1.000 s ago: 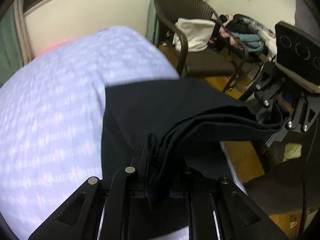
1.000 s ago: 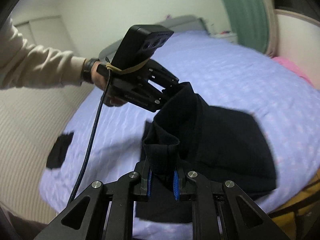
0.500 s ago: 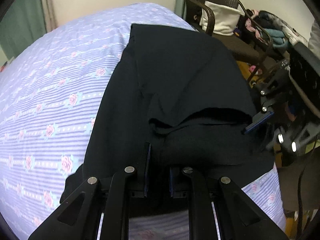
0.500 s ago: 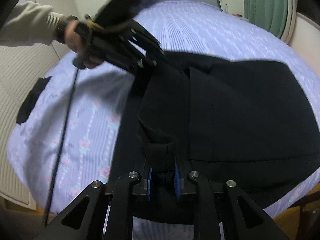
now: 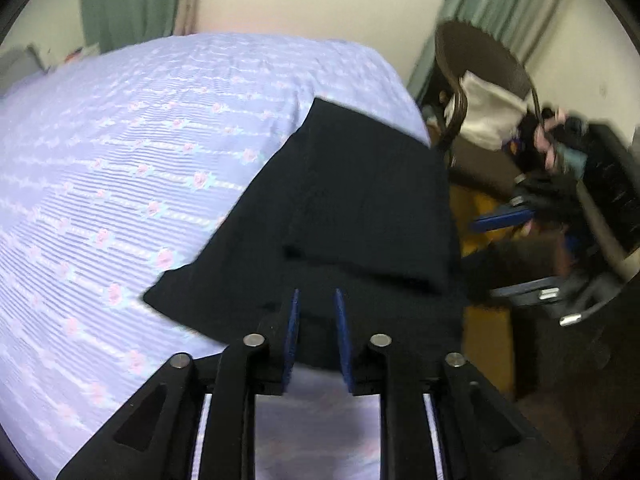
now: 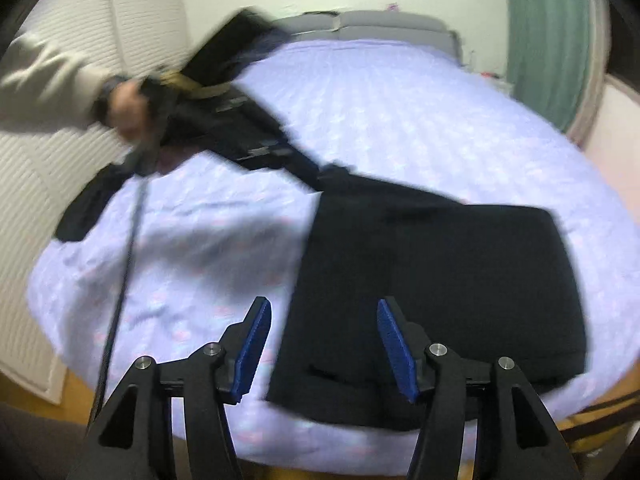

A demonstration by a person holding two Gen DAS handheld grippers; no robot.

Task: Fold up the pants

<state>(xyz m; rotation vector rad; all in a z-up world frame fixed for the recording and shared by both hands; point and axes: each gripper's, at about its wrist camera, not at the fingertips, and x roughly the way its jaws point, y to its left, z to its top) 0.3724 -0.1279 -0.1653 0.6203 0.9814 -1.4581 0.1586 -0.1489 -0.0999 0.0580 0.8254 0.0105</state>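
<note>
Black pants [image 6: 440, 280] lie folded flat on the lavender flowered bedspread [image 6: 400, 112], near the bed's front edge. In the left wrist view the pants [image 5: 352, 200] show a folded top layer. My left gripper [image 5: 316, 300] hovers over their near edge, its jaws opening, a narrow gap between the blue pads and no cloth pinched. My right gripper [image 6: 323, 308] is over the pants' left edge, its jaws opening wide, with nothing between them. The left gripper [image 6: 308, 172], blurred, is held by a hand [image 6: 124, 108] at the pants' far corner.
A dark wicker chair [image 5: 480, 64] with a white bag [image 5: 488, 120] stands beside the bed, with a clothes pile [image 5: 560, 144] behind it. A dark cloth piece [image 6: 84, 208] lies at the bed's left edge. A black cable [image 6: 124, 280] hangs from the left gripper. A grey headboard [image 6: 380, 24] is at the far end.
Both grippers came down with the lifted pants fold, laid it on the bed and let go. The jaws have parted, the right ones much wider.
</note>
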